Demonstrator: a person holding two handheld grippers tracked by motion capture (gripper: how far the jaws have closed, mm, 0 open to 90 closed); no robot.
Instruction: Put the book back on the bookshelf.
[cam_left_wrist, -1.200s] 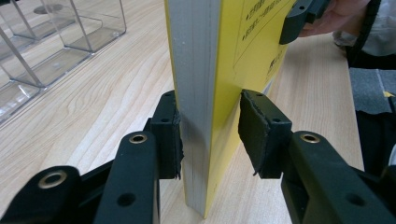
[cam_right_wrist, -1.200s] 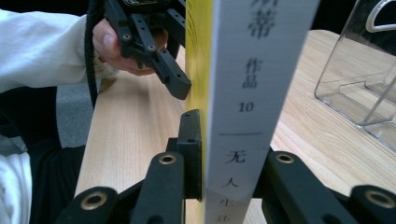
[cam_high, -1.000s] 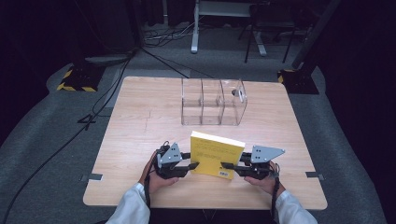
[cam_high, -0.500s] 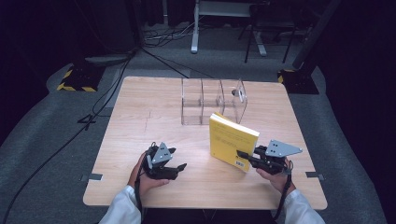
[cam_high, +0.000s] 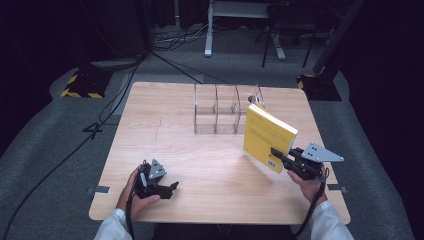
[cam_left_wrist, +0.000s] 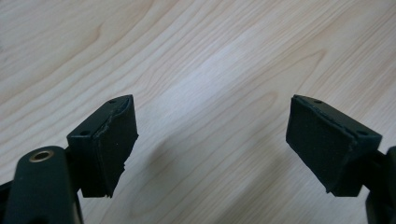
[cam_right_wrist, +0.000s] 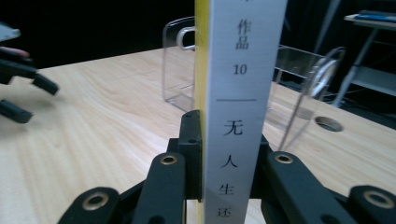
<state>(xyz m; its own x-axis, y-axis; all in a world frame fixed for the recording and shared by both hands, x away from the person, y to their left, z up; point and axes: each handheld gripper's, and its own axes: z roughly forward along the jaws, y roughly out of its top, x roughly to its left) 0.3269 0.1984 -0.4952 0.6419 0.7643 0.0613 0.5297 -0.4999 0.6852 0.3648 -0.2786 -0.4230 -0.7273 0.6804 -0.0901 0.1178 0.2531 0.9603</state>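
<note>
Desk (cam_high: 200, 150): pale wood, rectangular, the largest item; it carries everything listed below.

Clear rack (cam_high: 220, 112): see-through plastic organiser with upright dividers, standing near the middle of the far edge. Slots look empty.

Book (cam_high: 267, 135): yellow cover, white spine with printed characters. A second ago it sat low near the middle of the near edge with both tools at it; it is now raised upright, clear of the desk surface, toward the right edge and just in front of the rack's right end. Judgement: the handover to one hand is finished, and the book seems bound for a slot in the rack, spine outward or upward.

Right tool (cam_high: 280, 155): clamped on the book's lower spine edge, one jaw on each cover, as the right gripper view shows. The hand is held above the near right corner, forearm angled in from the near edge, tool pointing toward the rack.

Left tool (cam_high: 170, 187): has let go and drawn back toward the near left corner. Jaws stand wide apart with nothing between them, bare wood beneath. The hand rests low at the desk surface, tool pointing toward the desk's middle.
</note>
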